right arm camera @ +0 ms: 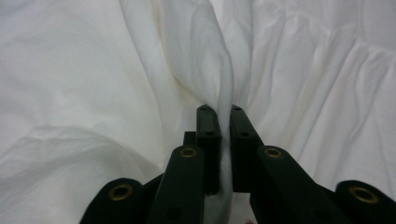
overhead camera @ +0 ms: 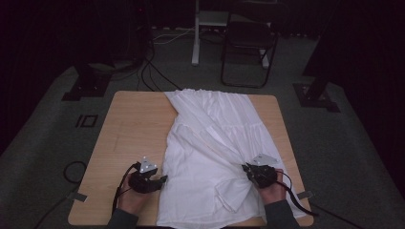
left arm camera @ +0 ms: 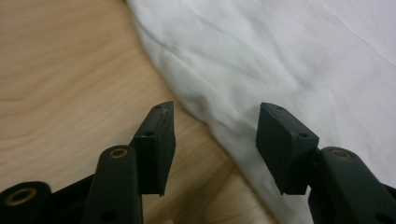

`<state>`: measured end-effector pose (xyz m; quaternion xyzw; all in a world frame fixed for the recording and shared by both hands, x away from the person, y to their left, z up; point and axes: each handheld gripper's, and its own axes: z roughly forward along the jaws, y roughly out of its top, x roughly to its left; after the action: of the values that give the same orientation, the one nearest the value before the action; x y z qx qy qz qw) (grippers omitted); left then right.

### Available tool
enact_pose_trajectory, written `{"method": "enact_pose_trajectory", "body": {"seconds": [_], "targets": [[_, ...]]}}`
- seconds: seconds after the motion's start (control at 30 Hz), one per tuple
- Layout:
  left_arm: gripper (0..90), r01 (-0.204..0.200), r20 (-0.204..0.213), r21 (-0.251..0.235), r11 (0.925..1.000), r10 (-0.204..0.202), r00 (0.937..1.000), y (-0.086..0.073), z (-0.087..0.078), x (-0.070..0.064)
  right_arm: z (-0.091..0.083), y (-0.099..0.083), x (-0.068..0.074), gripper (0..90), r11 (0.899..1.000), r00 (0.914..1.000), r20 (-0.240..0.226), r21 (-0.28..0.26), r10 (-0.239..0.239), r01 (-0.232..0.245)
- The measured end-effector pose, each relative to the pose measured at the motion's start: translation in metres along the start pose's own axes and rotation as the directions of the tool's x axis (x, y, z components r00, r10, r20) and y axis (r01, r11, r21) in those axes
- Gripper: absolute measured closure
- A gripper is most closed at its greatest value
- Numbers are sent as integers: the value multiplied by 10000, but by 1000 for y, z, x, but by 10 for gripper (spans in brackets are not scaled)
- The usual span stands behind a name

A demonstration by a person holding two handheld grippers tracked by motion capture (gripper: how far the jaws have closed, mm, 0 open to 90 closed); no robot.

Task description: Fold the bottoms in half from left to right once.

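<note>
A white garment [overhead camera: 210, 143] lies spread over the right half of the wooden table [overhead camera: 129, 129], rumpled and partly folded over itself. My left gripper [overhead camera: 161, 180] rests at the cloth's left edge near the front of the table. In the left gripper view it [left arm camera: 215, 114] stands open, with the white garment's [left arm camera: 261, 60] hem running between the jaws and bare wood under the left one. My right gripper [overhead camera: 247, 168] is shut on a gathered fold of the garment at its right side. The right gripper view shows the jaws [right arm camera: 223, 112] pinching a ridge of white garment [right arm camera: 93, 93] cloth.
The table's left half is bare wood [left arm camera: 60, 70]. A dark folding chair [overhead camera: 248, 38] and a white stand [overhead camera: 196, 33] are on the floor beyond the table. Black stand feet [overhead camera: 86, 86] and cables lie on the floor at both far corners.
</note>
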<state>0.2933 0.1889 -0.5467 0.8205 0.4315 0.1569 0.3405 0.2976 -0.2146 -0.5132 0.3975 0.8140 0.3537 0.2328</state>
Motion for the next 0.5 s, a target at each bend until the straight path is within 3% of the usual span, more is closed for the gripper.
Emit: {"method": "enact_pose_trajectory", "body": {"seconds": [0.23, 0.5], "targets": [[435, -92, -94, 60, 9999, 92, 9999, 2, 7, -4, -24, 13, -13, 865, 9942, 9994, 187, -1047, 277, -256], [392, 106, -172, -56, 9999, -107, 9998, 6, 16, -9, -47, 36, -32, 866, 9748, 9972, 340, -2155, 659, -571]]}}
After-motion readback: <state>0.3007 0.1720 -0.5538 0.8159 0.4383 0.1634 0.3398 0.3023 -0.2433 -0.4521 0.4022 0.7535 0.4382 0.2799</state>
